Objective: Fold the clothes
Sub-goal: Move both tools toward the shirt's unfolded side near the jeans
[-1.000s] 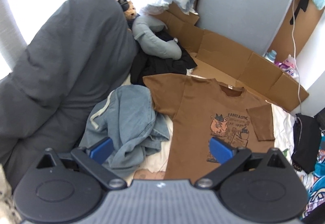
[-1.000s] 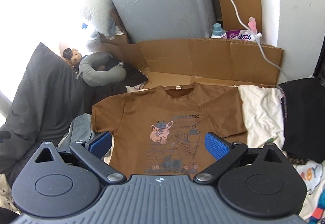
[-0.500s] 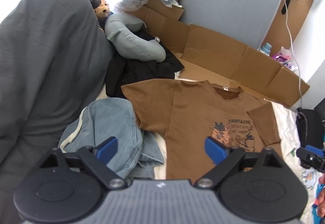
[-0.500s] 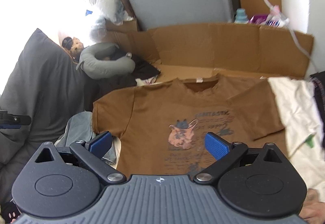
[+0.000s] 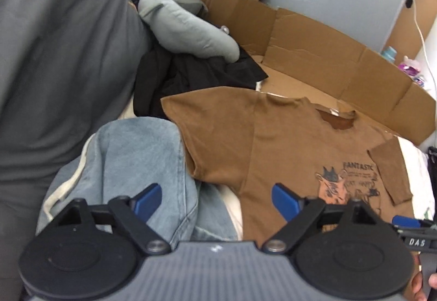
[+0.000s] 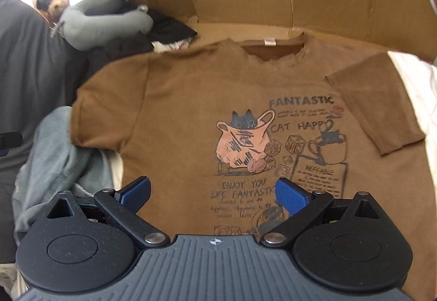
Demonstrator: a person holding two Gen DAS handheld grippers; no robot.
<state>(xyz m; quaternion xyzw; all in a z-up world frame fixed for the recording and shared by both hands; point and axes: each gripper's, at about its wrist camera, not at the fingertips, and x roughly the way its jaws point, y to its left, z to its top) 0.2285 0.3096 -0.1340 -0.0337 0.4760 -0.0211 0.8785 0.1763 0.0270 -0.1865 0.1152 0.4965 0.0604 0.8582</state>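
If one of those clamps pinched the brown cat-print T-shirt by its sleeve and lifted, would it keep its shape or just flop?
The brown cat-print T-shirt would probably flop: it lies flat and thin, with one sleeve already folded over its chest. It looks light, so one pinch should lift it. It might drag on the crumpled blue denim garment under its other sleeve.

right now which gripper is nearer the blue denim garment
Left. The left gripper hovers over the blue denim garment, one finger above it. The right gripper is open over the brown t-shirt, with the denim off to its left.
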